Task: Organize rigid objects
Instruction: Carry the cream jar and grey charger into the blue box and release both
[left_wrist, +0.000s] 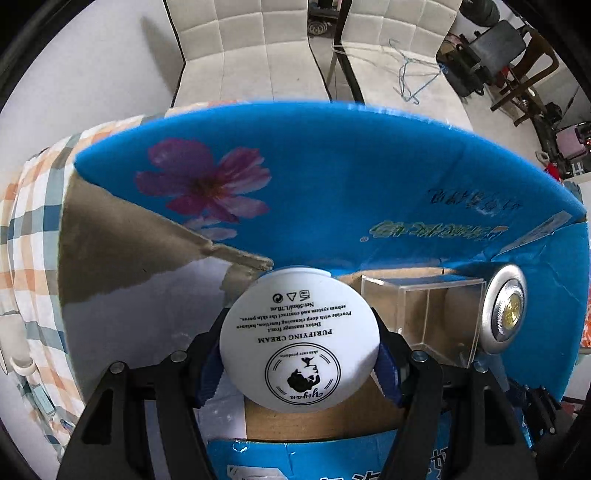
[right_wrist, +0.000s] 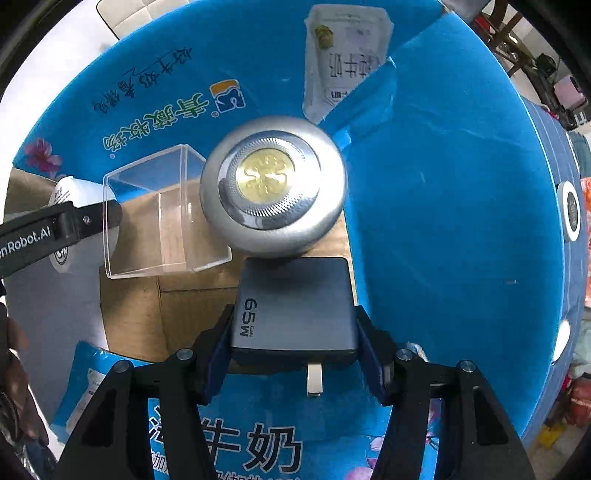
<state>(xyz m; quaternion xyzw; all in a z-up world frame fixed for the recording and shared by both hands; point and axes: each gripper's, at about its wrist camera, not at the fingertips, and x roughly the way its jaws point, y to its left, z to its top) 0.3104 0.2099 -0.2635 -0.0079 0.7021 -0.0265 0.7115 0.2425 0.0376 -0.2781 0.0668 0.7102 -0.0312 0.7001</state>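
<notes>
Left hand-held gripper (left_wrist: 300, 354) clamps cream jar (left_wrist: 299, 341); right hand-held gripper (right_wrist: 294, 334) clamps charger (right_wrist: 295, 306), prongs rearward

Setting: domestic room, most likely a dining or living area of a home.

Evidence, left wrist view:
- Two pale upholstered dining chairs (left_wrist: 236, 48) with quilted backs, top centre of the frame, pushed up to the work surface.
- Checked tablecloth (left_wrist: 33, 221) in orange, grey and white, left edge of the frame.
- Wire clothes hangers (left_wrist: 413, 77) lying on the seat of the right-hand chair, upper right.
- Dark wooden chair (left_wrist: 524, 62) and mixed household clutter, far upper right.

Evidence, right wrist view:
- Blue printed milk carton box (right_wrist: 461, 184) with opened flaps fills most of the frame; consumer packaging.
- More piled belongings (right_wrist: 569, 96) at the right edge, blurred.
</notes>
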